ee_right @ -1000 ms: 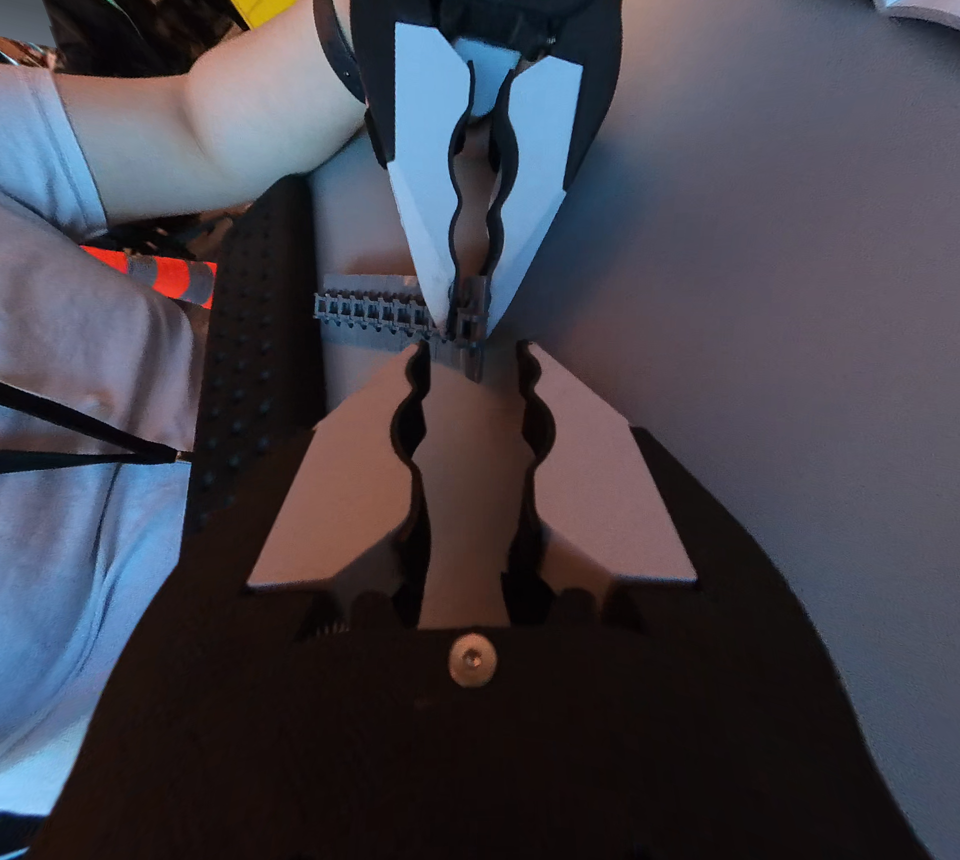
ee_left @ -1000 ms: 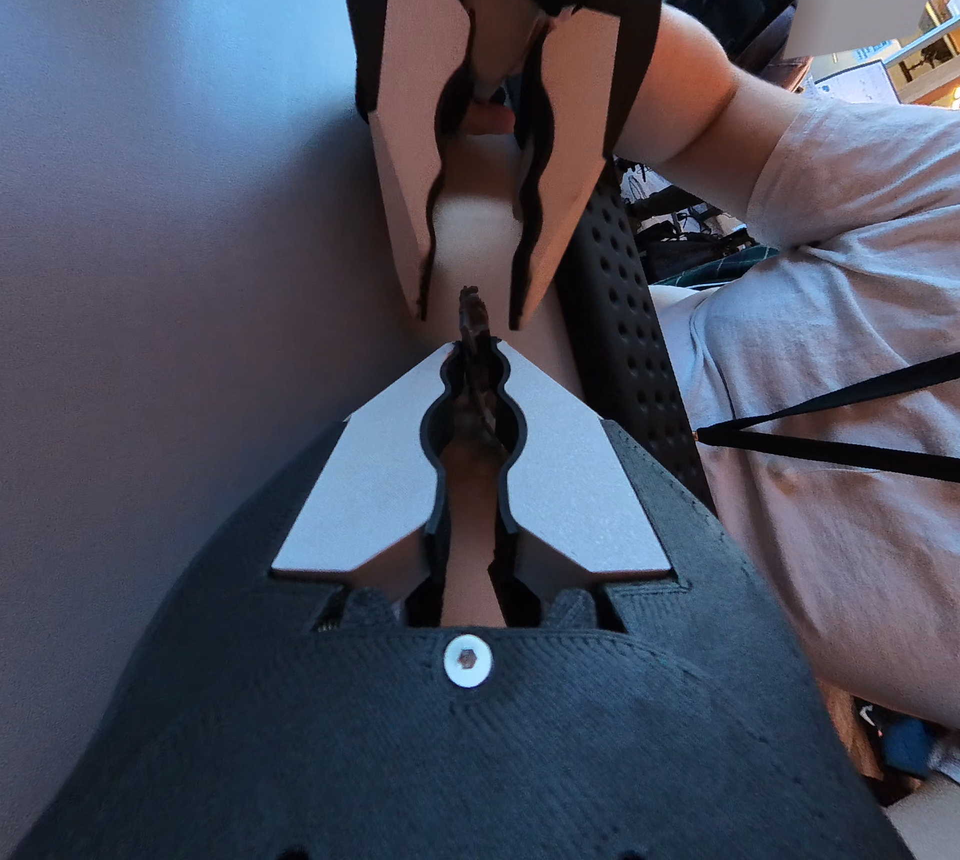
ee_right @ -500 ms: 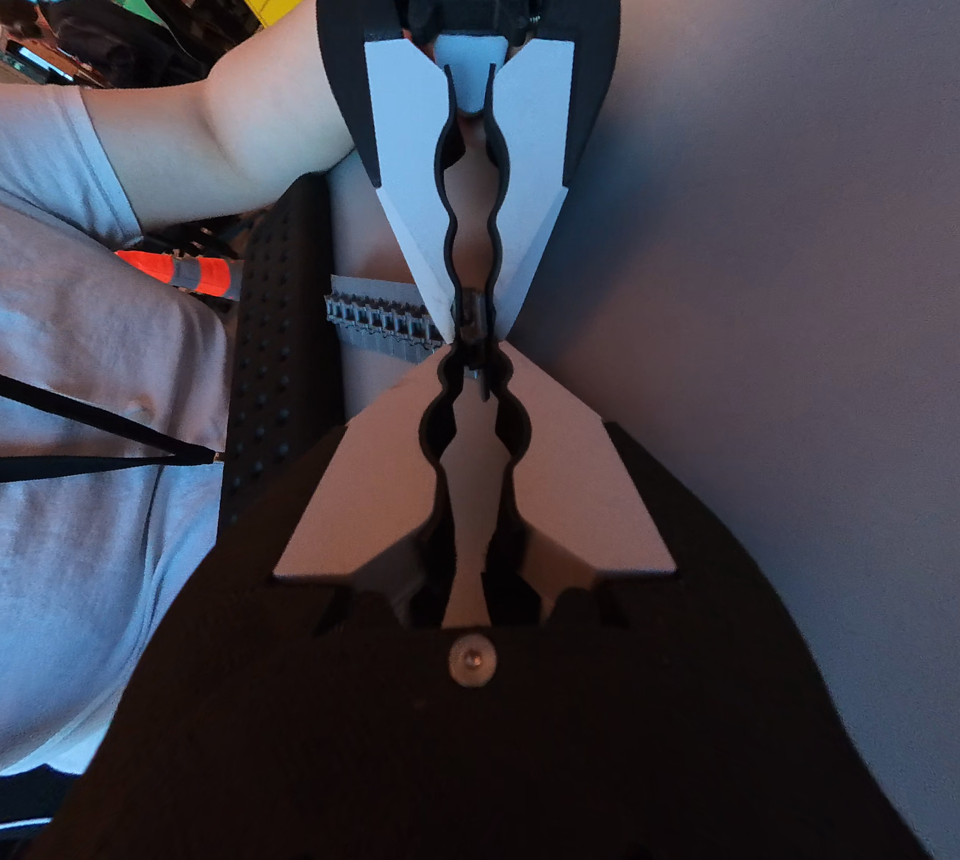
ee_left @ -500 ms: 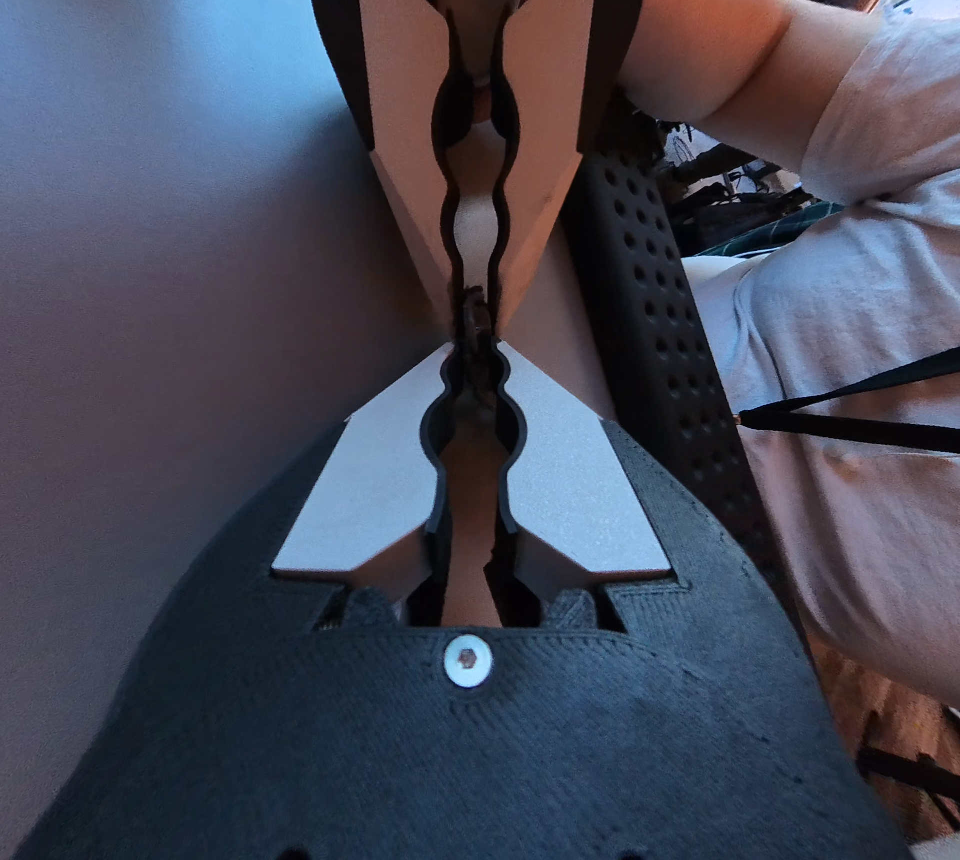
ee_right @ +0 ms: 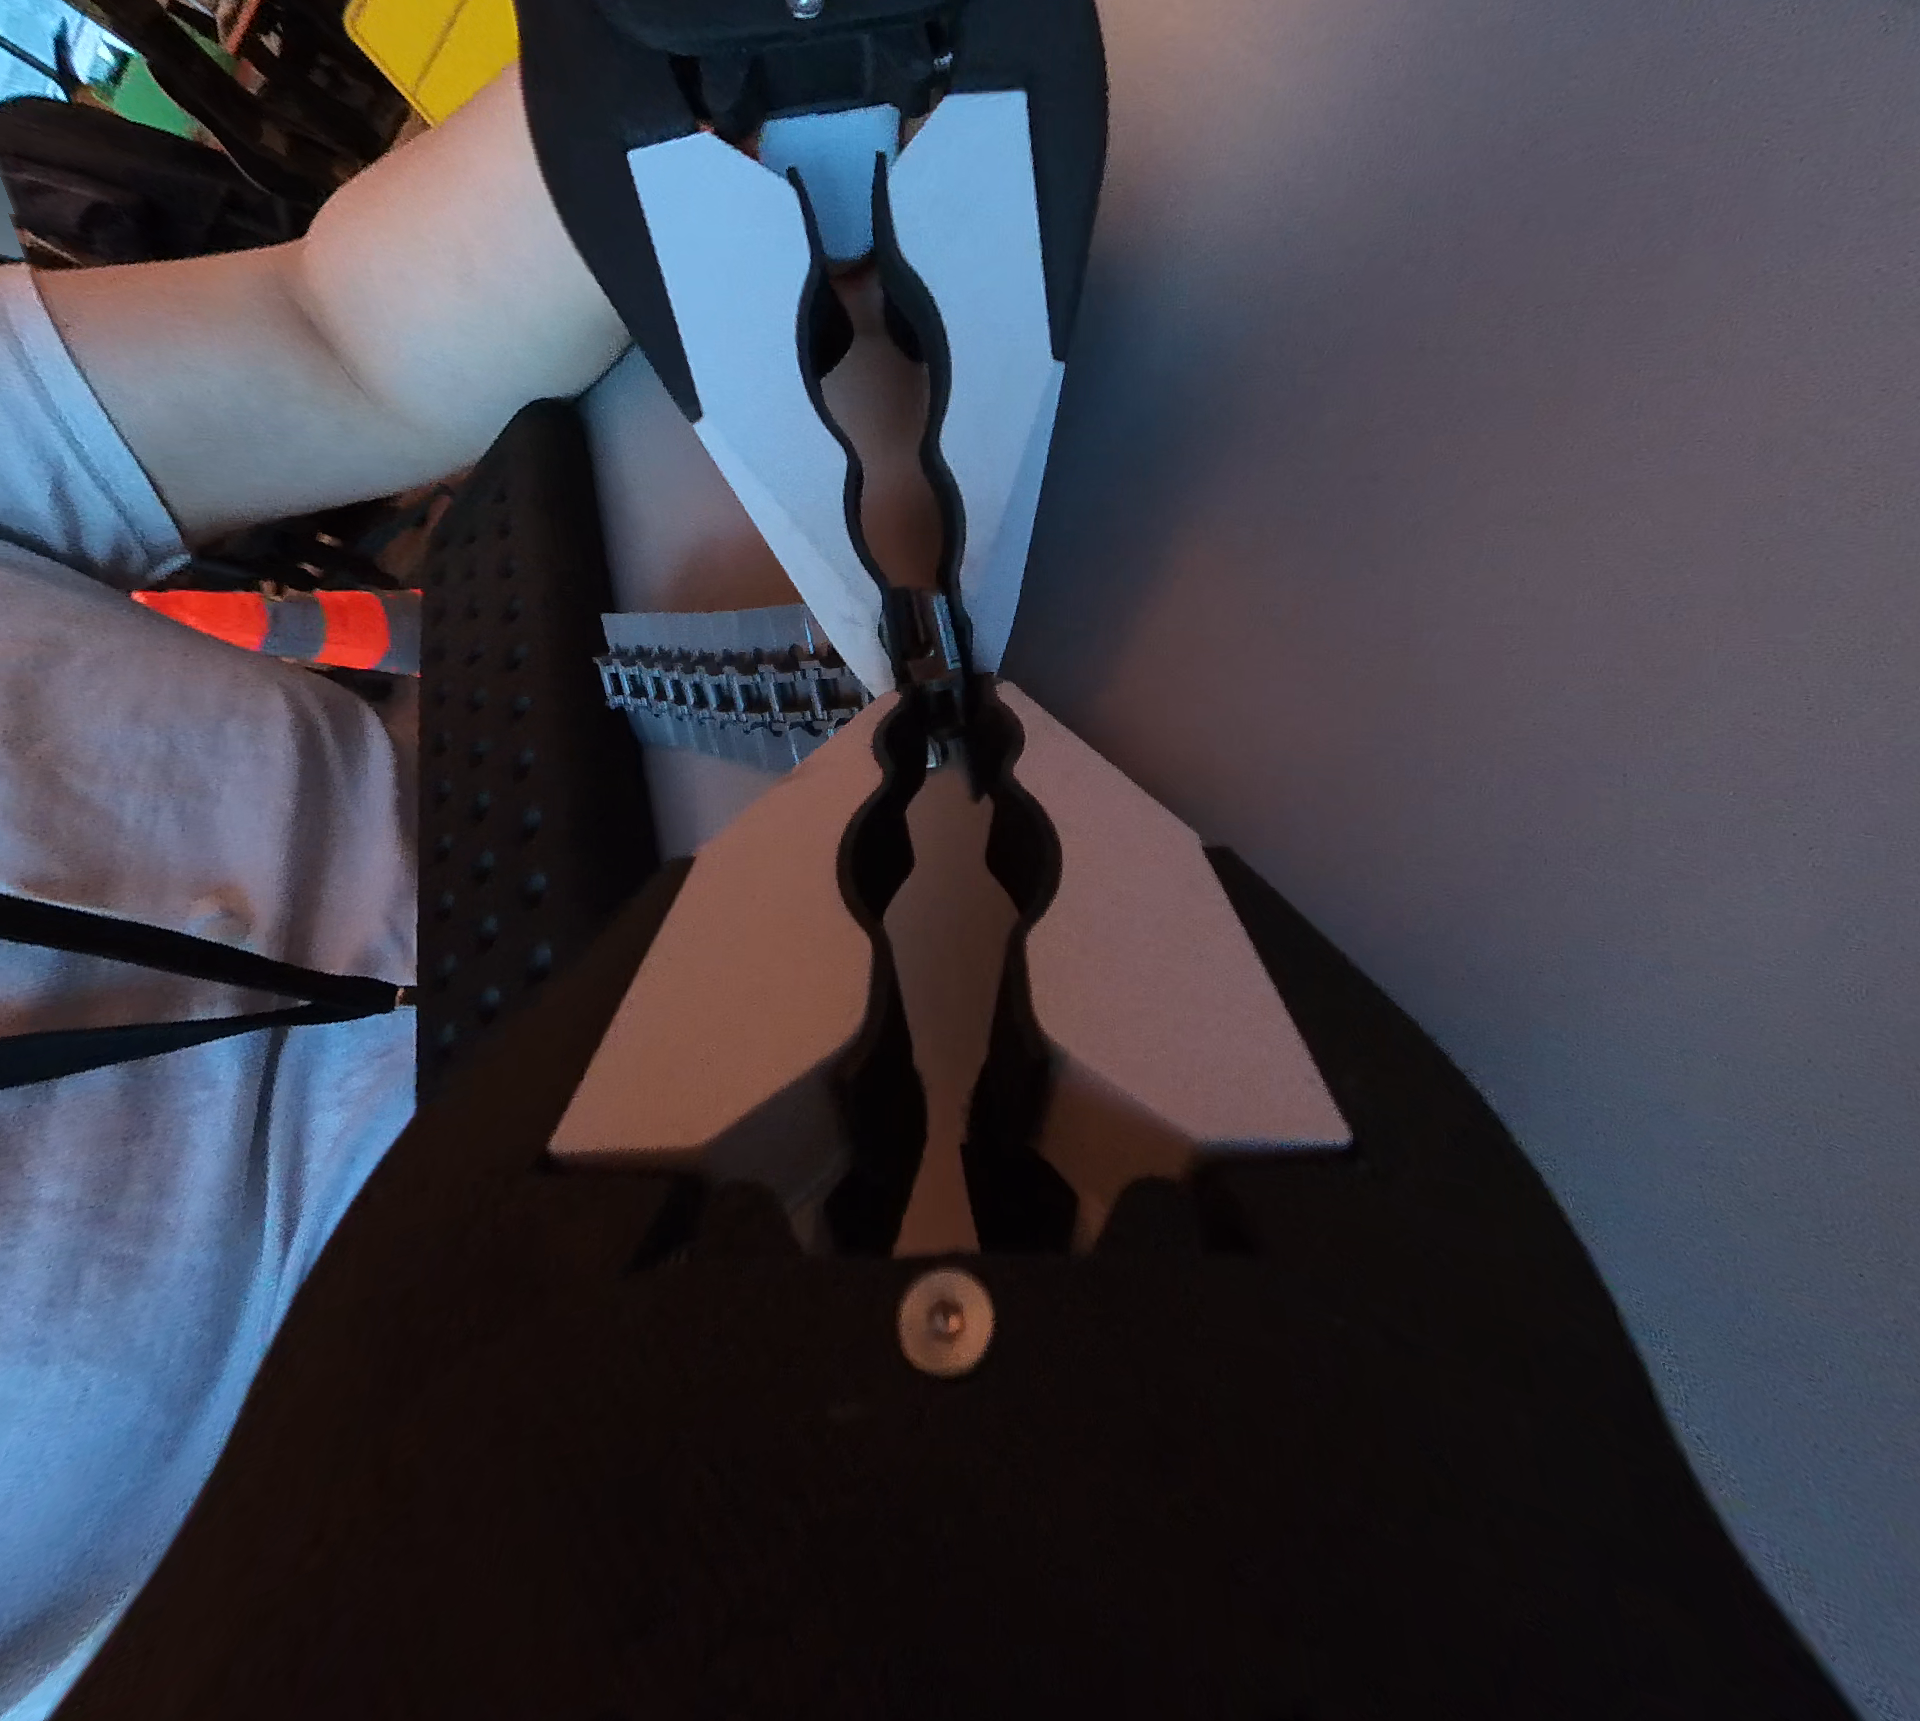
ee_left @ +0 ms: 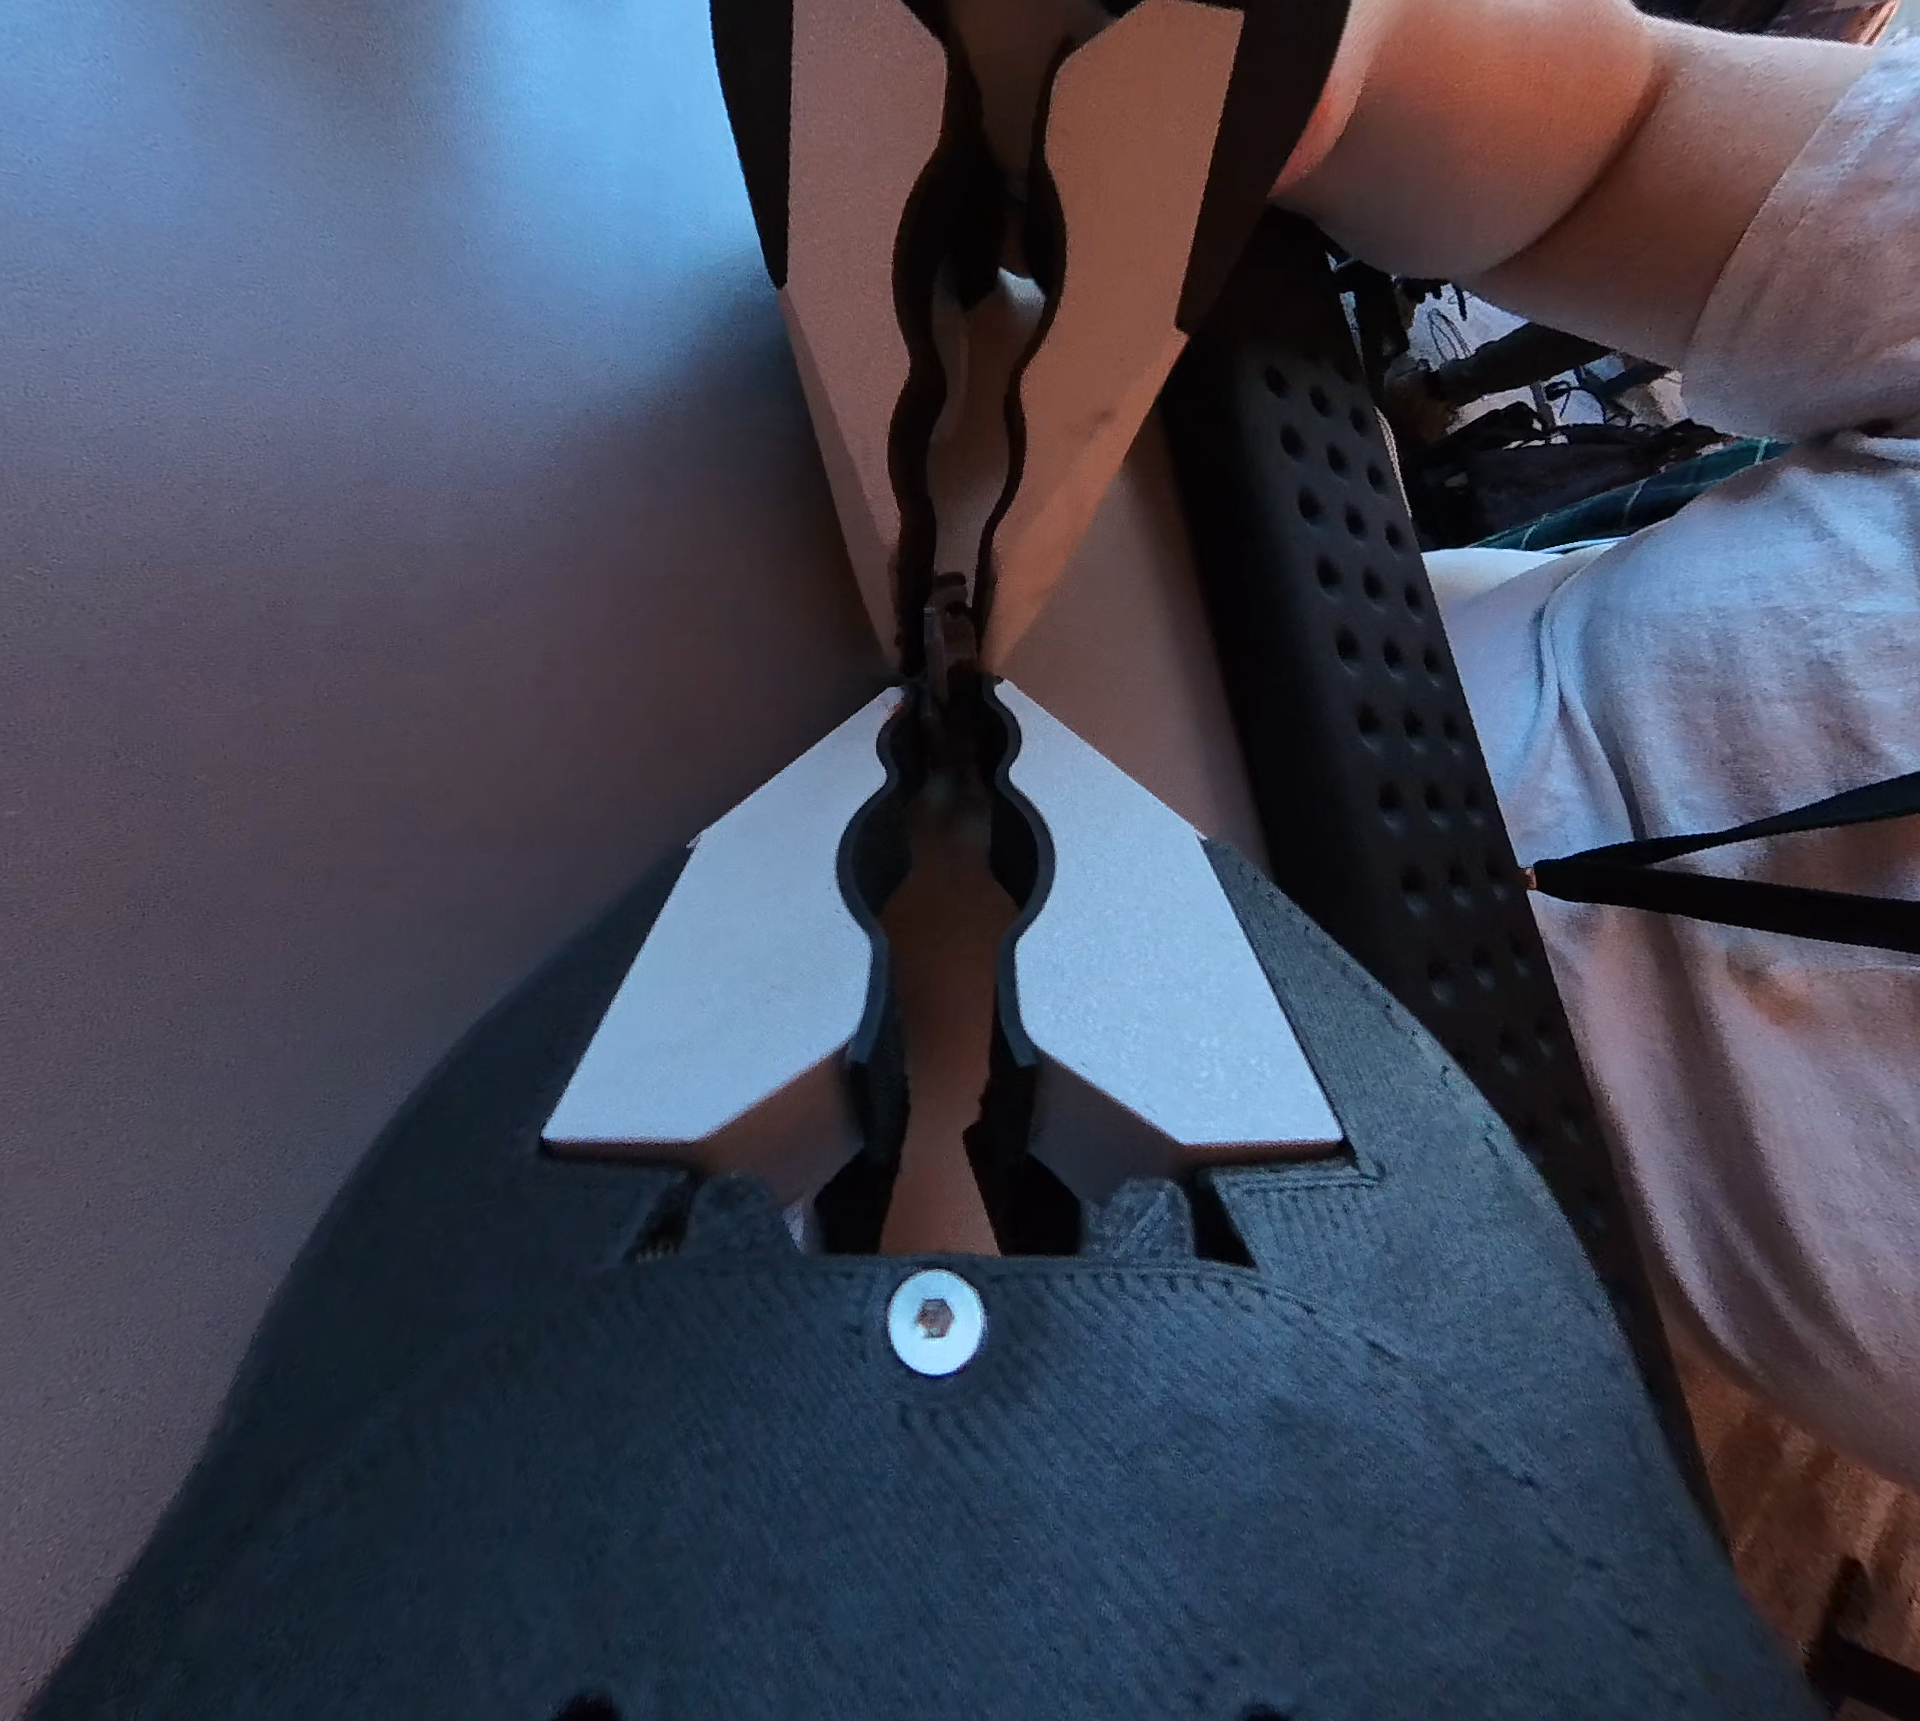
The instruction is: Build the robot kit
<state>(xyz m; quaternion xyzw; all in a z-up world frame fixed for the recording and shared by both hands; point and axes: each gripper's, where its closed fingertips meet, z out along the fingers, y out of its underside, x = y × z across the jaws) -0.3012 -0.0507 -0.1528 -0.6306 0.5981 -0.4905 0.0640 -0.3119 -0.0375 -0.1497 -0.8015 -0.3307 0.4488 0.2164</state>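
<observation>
A second ago the right gripper stood with its jaws apart just short of the small dark grey plastic link piece; now its jaws are drawn together on that piece, tip to tip with the left gripper. The left gripper is likewise clamped on the piece, as before, so both grippers pinch it from opposite ends, their white wedge-shaped fingers with wavy black pads almost touching.

The piece hangs above the smooth grey tabletop, held between the two sets of fingertips. In the left wrist view it shows only as a dark sliver at the meeting point, too small to make out its form.

Just beside the piece, toward the person, lies a grey strip of joined links on a pale ribbed backing, flat on the tabletop. Beyond that strip runs a black perforated chair edge. The person's bare forearm and pale short-sleeved shirt fill the side nearest the chair edge.
</observation>
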